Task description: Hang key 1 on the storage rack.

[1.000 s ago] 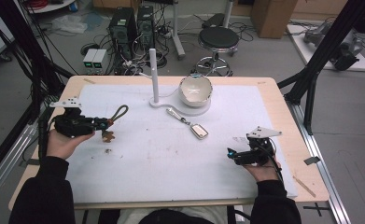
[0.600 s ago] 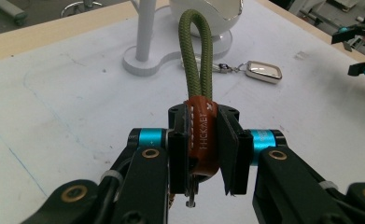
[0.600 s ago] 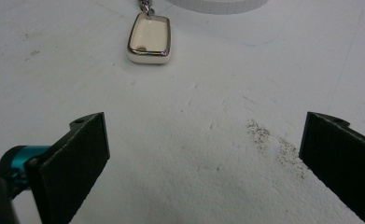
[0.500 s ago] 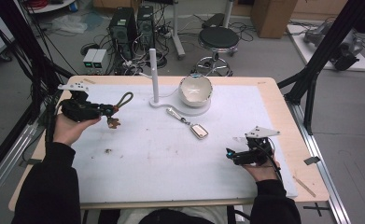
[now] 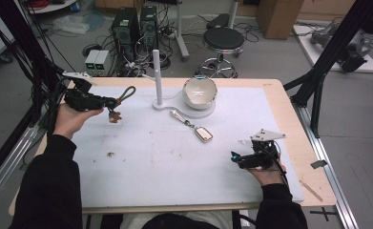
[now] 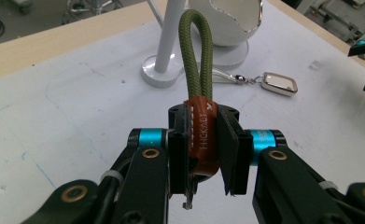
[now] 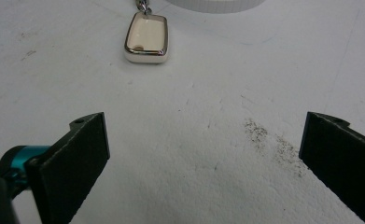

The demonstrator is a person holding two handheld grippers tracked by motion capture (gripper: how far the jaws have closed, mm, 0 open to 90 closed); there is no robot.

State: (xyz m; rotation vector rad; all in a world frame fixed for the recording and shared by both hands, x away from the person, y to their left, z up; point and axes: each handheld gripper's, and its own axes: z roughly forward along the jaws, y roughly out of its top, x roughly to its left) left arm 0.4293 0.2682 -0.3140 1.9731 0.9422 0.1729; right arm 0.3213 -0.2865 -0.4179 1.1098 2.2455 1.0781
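Left gripper (image 6: 203,154) clamps keychain strap (image 6: 200,93)

White bowl (image 5: 199,92), white post (image 5: 157,78), silver keyring (image 5: 193,126) — black stool (image 5: 223,40) behind

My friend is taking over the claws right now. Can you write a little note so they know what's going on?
Left claw: shut on the brown leather band of the green cord keychain, lifted off the table, loop pointing toward the white post stand.
Right claw: open, holding nothing, low over the white mat.
The silver keychain lies on the mat between the white bowl and the right claw.
Done: green keychain picked up.
Left: probably hang its loop on the post, then handle the silver one.
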